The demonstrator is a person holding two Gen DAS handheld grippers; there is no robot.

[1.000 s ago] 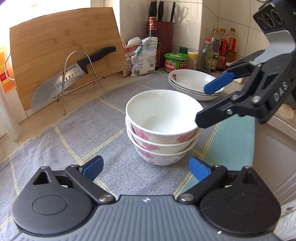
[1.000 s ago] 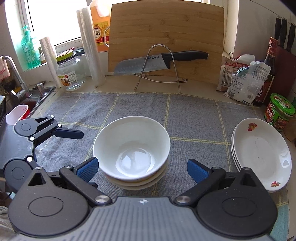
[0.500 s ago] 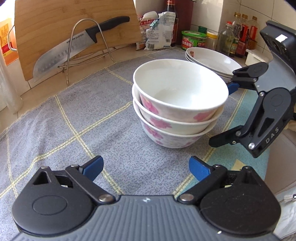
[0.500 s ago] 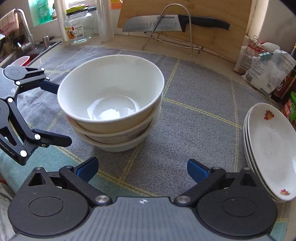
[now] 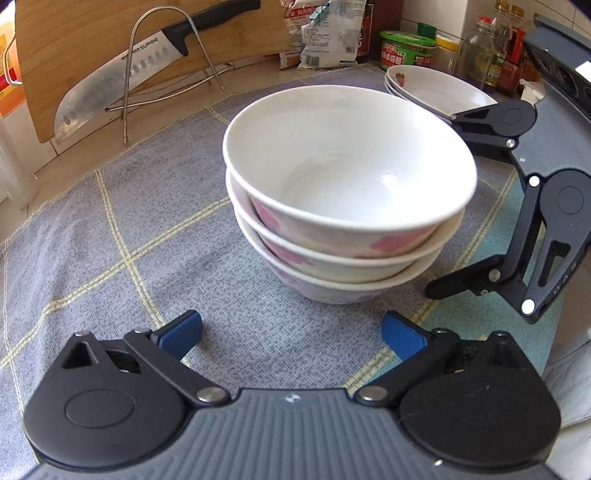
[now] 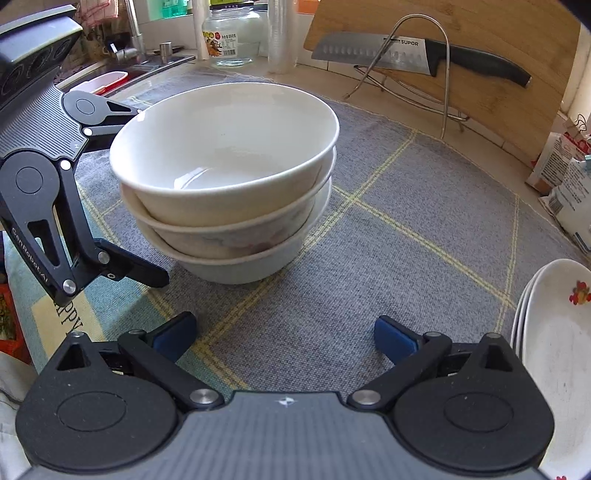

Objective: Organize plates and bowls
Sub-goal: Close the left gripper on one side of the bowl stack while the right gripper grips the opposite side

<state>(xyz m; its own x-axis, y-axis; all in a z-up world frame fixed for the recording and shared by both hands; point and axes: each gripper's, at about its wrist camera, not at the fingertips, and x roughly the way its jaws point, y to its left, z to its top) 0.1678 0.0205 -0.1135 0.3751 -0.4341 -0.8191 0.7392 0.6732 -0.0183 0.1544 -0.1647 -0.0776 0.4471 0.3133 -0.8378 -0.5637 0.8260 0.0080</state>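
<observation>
A stack of three white bowls with pink flowers (image 5: 343, 206) stands on the grey checked cloth (image 5: 110, 229); it also shows in the right wrist view (image 6: 229, 177). A stack of white plates (image 5: 436, 88) lies behind it, and at the right edge of the right wrist view (image 6: 557, 350). My left gripper (image 5: 291, 330) is open and empty, low, just in front of the bowls. My right gripper (image 6: 284, 334) is open and empty, low, on the bowls' other side. Each gripper shows in the other's view, the right one (image 5: 517, 206) and the left one (image 6: 51, 177), flanking the stack.
A cleaver (image 5: 122, 77) rests on a wire stand against a bamboo cutting board (image 6: 498, 74). Snack bags (image 5: 325, 33), jars and bottles (image 5: 480, 48) line the back wall. A glass jar (image 6: 231, 35) and the sink (image 6: 122, 74) lie beyond the cloth.
Both grippers have come down and closer to the bowl stack, one on each side. The bowls and plates have not moved.
</observation>
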